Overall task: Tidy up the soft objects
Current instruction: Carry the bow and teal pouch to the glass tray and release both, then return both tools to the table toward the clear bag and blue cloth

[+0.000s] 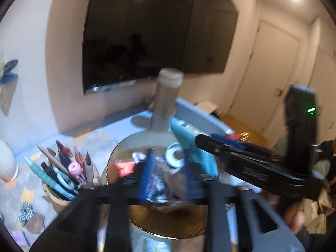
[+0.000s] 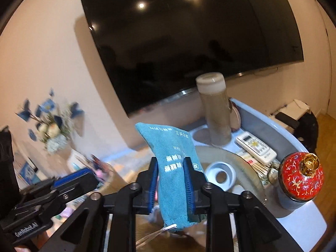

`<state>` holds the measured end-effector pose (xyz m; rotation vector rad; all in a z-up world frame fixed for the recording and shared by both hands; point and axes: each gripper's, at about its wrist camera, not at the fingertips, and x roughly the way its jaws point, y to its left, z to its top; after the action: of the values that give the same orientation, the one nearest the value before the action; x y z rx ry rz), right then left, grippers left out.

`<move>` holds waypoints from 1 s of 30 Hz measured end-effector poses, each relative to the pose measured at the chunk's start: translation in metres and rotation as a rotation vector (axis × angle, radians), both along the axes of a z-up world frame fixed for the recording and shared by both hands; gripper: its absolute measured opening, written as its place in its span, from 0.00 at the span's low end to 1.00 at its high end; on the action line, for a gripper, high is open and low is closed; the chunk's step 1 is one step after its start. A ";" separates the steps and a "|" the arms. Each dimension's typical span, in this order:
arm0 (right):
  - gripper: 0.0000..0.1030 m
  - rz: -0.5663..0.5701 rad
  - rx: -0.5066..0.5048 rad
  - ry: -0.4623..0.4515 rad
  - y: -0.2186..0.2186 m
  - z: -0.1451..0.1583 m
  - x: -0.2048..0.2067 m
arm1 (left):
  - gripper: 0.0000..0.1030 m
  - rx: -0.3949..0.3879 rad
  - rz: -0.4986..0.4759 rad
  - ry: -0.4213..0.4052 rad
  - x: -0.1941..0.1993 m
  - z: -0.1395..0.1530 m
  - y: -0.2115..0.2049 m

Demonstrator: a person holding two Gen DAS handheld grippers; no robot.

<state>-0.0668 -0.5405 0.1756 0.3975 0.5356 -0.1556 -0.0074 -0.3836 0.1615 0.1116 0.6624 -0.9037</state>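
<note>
My right hand-held gripper (image 2: pixel 171 185) is pinching the teal cloth pouch (image 2: pixel 172 163), both blue pads pressed into its sides, so the pouch stands up between the fingers with its printed face toward the camera and its drawstring end hanging below. It is held in the air above the round gold-rimmed tray (image 2: pixel 237 157), touching nothing else that I can see. From the left wrist view the same pouch (image 1: pixel 190 145) shows at the tip of the right hand-held gripper, over the far side of the tray (image 1: pixel 134 140).

My left hand-held gripper (image 1: pixel 166 174) is over the tray's clutter. The view there is smeared by motion, so I cannot tell whether its fingers are spread or closed on something; a crumpled blue-and-white item (image 1: pixel 156 180) lies between them, perhaps only beneath them.

I judge the task to be in its early or middle part. One soft thing is in hand and not yet set down anywhere. Left on the desk (image 1: pixel 100 130) are two scrunchies, one checked (image 1: pixel 25 212) and one brown (image 1: pixel 35 222), near the pen holder (image 1: pixel 61 193). The tray still mixes soft bits with hard ones such as the white tape roll (image 2: pixel 220 175). Where the soft things are meant to go, the pictures do not show.
</note>
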 end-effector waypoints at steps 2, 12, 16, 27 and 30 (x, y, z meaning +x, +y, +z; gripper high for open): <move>0.67 0.011 0.035 0.035 -0.008 -0.009 0.002 | 0.40 0.005 0.004 0.033 0.003 -0.010 0.002; 0.69 0.025 0.211 -0.013 -0.015 -0.022 -0.042 | 0.54 -0.028 0.013 0.061 -0.034 -0.010 0.083; 0.71 0.073 0.177 -0.022 0.021 -0.010 -0.054 | 0.70 0.005 0.088 -0.016 -0.053 0.002 0.132; 0.84 0.359 0.149 -0.023 0.170 0.006 -0.057 | 0.90 -0.099 0.339 -0.040 -0.080 0.025 0.284; 0.84 0.433 0.128 0.018 0.213 -0.003 -0.052 | 0.98 -0.099 0.419 -0.034 -0.077 0.008 0.311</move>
<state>-0.1192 -0.3275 0.1722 0.3956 0.6391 0.2932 -0.0839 -0.0723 0.1693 -0.0980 0.5796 -0.5279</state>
